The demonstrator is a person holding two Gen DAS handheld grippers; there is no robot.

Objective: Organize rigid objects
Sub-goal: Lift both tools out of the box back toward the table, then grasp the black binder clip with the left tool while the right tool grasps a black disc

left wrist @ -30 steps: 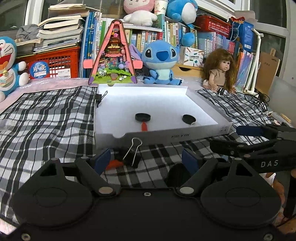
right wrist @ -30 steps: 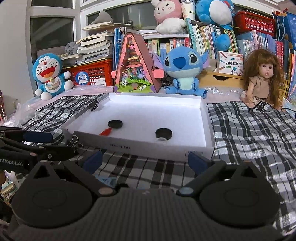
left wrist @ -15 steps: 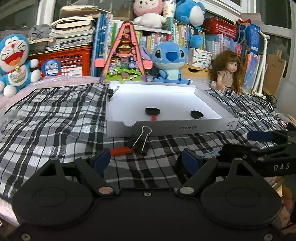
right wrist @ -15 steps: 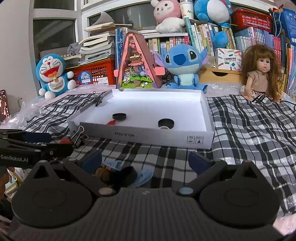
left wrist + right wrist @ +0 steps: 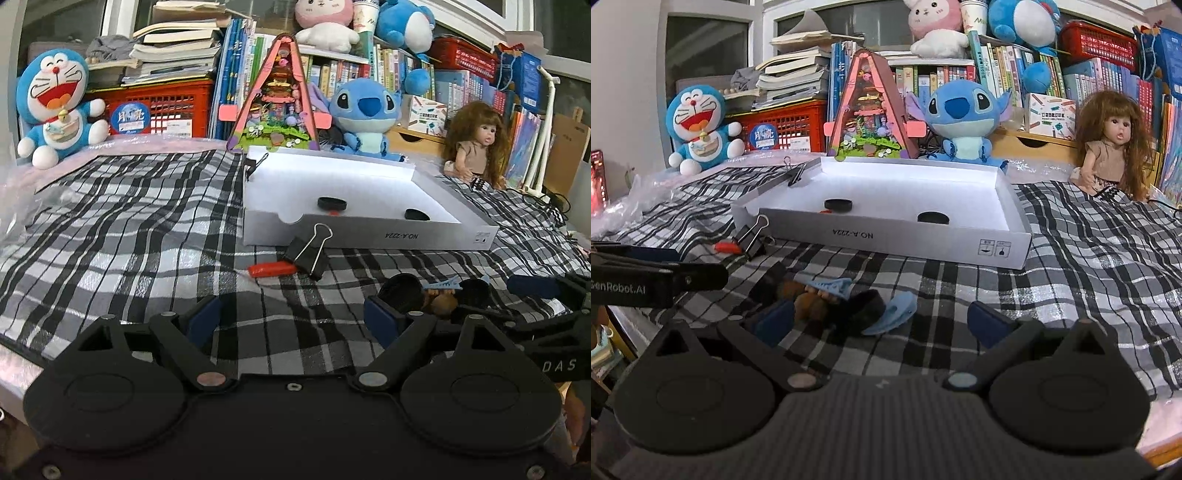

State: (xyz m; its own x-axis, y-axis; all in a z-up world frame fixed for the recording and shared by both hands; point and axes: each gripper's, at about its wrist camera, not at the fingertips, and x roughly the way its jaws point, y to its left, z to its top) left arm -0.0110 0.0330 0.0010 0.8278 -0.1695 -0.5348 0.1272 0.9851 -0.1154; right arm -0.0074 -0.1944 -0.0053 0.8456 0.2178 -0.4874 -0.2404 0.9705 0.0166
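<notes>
- Presently, the left tool (image 5: 291,314) stood with its blue pads well apart and nothing between them, low over the checked cloth (image 5: 129,236).
- The right tool (image 5: 881,319) likewise stood apart, gripping nothing; a small heap of a blue clip (image 5: 827,286), a brown piece (image 5: 809,304) and a black round item (image 5: 857,306) lay just ahead of its left pad.
- A black binder clip (image 5: 308,254) with one wire handle raised lay on the cloth just before the white box (image 5: 369,236), touching a short red piece (image 5: 269,268).
- Inside the box lay two black round discs (image 5: 332,203), well apart, the left one beside a small red item.
- Another binder clip (image 5: 796,171) was clamped on the box's far left rim.
</notes>
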